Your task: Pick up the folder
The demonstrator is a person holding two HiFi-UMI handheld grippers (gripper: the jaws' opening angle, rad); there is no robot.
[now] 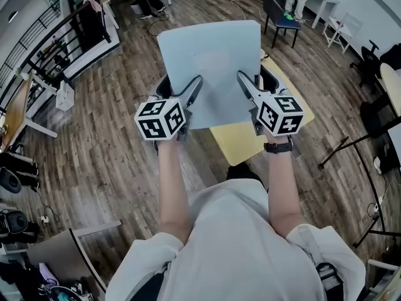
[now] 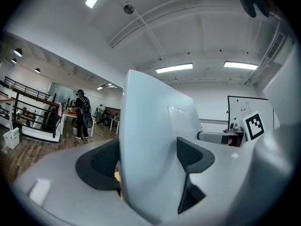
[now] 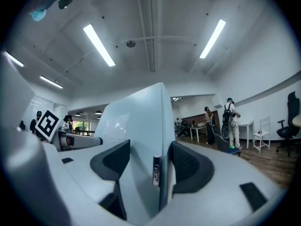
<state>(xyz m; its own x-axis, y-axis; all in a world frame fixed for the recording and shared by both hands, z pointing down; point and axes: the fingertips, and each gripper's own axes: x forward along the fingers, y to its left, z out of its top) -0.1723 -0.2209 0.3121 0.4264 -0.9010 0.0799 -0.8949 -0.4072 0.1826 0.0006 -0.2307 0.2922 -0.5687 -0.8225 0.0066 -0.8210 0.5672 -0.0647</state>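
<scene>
I have both grippers clamped on the folder, a pale blue-grey cover that fills the middle of the head view. The left gripper grips its near left edge and the right gripper grips its near right edge, with their marker cubes toward me.

In the left gripper view the folder stands edge-on between the jaws. The dark pads press on it from both sides, with no gap showing. The right gripper view shows the same hold. The folder rises between its pads, and a small metal clip sits on the folder's edge just beside the right pad. Both gripper views look up at ceiling lights (so the folder tilts upward from the jaws).

From above, the folder lies over a yellow table and hides most of it, leaving only the near corner in sight. I cannot tell whether the far edge touches the table. Wooden floor surrounds the table. A dark chair stands beyond it, well apart. A person stands far off in the right gripper view.
</scene>
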